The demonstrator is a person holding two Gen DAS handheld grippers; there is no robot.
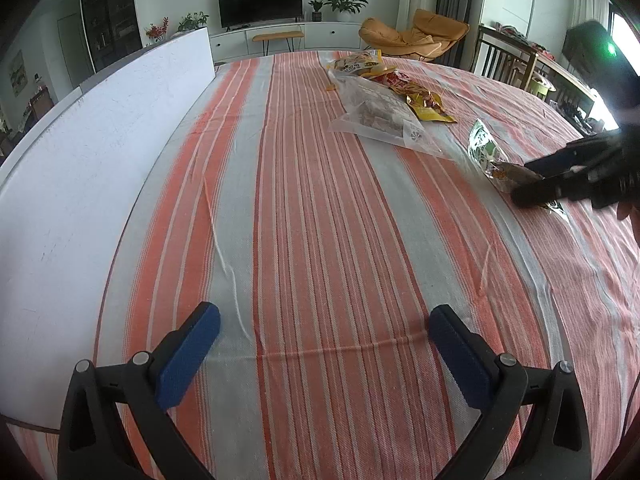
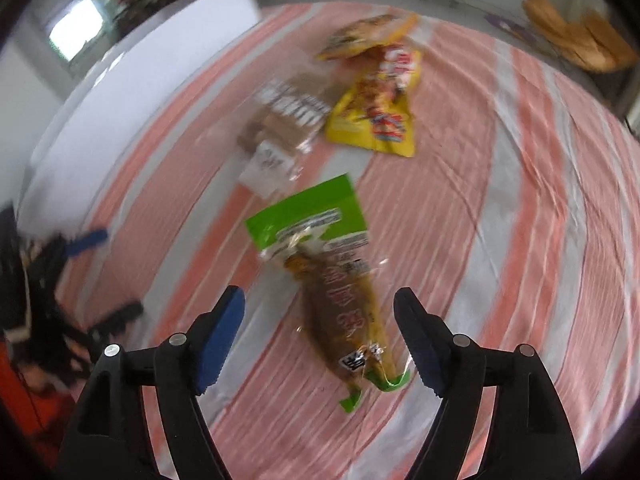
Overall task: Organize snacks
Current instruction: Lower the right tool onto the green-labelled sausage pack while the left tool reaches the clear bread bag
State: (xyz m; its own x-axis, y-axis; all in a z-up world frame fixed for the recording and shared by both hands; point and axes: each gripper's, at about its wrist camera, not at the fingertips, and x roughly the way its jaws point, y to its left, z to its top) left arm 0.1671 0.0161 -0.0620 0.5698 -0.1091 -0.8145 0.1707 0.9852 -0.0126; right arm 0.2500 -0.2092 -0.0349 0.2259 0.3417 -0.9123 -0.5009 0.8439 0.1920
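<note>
A green-topped snack packet (image 2: 340, 280) with a brown filling lies on the striped tablecloth (image 2: 500, 240). My right gripper (image 2: 320, 340) is open, its jaws on either side of the packet's near end. In the left wrist view the same packet (image 1: 490, 156) lies at the right, with the right gripper (image 1: 532, 182) at its end. My left gripper (image 1: 324, 344) is open and empty above bare cloth. Further back lie a clear bag of brown pieces (image 1: 380, 116), a yellow packet (image 1: 424, 102) and an orange packet (image 1: 356, 64).
A long white board (image 1: 100, 152) runs along the table's left side. Behind the table stand wooden chairs (image 1: 504, 60), an orange lounge chair (image 1: 416, 34) and a TV unit (image 1: 260, 2). The right wrist view is motion-blurred.
</note>
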